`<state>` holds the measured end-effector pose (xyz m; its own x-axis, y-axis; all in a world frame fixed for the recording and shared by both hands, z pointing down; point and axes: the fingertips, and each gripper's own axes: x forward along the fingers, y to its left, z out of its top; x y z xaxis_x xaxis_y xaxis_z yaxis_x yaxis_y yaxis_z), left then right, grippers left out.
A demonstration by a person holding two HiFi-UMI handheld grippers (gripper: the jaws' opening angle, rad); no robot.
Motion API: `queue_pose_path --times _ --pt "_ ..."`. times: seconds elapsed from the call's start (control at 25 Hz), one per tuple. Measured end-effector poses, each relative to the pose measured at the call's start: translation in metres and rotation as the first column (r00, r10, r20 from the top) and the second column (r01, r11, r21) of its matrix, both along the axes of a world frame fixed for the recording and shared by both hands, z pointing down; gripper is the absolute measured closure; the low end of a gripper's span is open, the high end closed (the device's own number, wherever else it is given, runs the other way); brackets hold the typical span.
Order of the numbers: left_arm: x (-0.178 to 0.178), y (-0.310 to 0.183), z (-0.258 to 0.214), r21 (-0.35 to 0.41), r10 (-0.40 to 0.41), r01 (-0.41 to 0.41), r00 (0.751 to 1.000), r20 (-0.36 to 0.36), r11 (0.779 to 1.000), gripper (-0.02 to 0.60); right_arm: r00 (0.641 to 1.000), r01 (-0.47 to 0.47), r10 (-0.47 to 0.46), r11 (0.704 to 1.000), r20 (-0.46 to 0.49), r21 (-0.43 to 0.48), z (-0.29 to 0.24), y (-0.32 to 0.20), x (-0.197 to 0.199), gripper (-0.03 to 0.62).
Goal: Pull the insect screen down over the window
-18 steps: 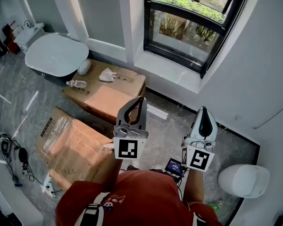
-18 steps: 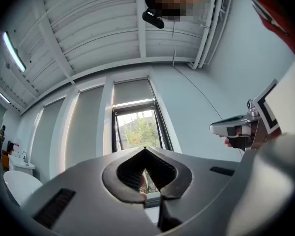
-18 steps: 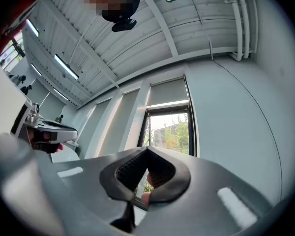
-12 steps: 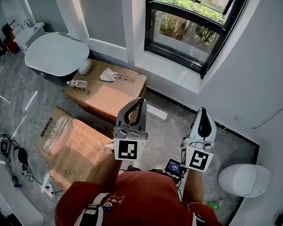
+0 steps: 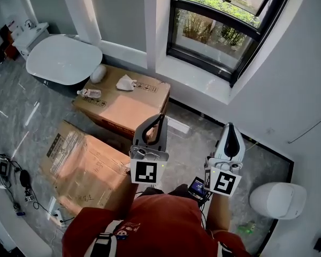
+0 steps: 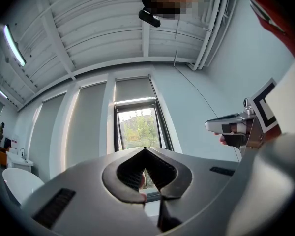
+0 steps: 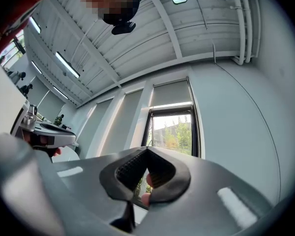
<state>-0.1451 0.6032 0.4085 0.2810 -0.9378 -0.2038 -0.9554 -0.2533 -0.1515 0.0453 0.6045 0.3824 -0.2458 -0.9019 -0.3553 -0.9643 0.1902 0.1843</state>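
Under the black-framed window (image 5: 219, 31) runs a smooth white sill (image 5: 195, 82).

- You hold your left gripper (image 5: 161, 116) and right gripper (image 5: 230, 125) side by side, both aimed toward the window (image 5: 214, 31).
- A near cardboard box (image 5: 85, 167) lies at your left, a far cardboard box (image 5: 123, 103) beyond it.

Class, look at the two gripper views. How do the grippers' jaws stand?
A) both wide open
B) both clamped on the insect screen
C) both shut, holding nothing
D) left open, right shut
C: the jaw tips of the left gripper and of the right gripper meet, with nothing gripped; the window is only seen beyond them.
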Motion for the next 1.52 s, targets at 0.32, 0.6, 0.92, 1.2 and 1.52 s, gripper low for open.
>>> queue_pose_path --times 0.32,0.6,0.92,1.2,1.52 --pt "-0.011 -0.013 0.007 -0.001 0.019 -0.019 1.000 -0.015 1.000 0.575 1.000 -0.025 0.025 1.000 0.004 -0.006 0.004 -0.008 -0.006 0.585" --pt "-0.012 -0.042 0.006 0.009 0.016 -0.016 1.000 -0.006 1.000 0.575 1.000 -0.027 0.027 1.000 0.008 -0.005 0.007 -0.040 -0.008 0.585" --pt "0.006 -0.098 0.005 0.002 0.023 -0.023 1.000 0.002 1.000 0.575 0.999 -0.041 0.042 0.999 0.015 -0.006 0.007 -0.093 0.011 0.585" --pt "0.043 -0.157 0.004 -0.009 0.037 -0.037 0.999 -0.008 0.999 0.575 0.998 -0.063 0.063 0.998 0.001 -0.009 0.007 -0.150 0.046 0.585" --pt "0.100 -0.228 0.000 0.001 0.040 -0.040 0.999 0.006 0.999 0.575 0.998 -0.066 0.066 0.998 0.018 -0.020 0.012 -0.219 0.105 0.585"
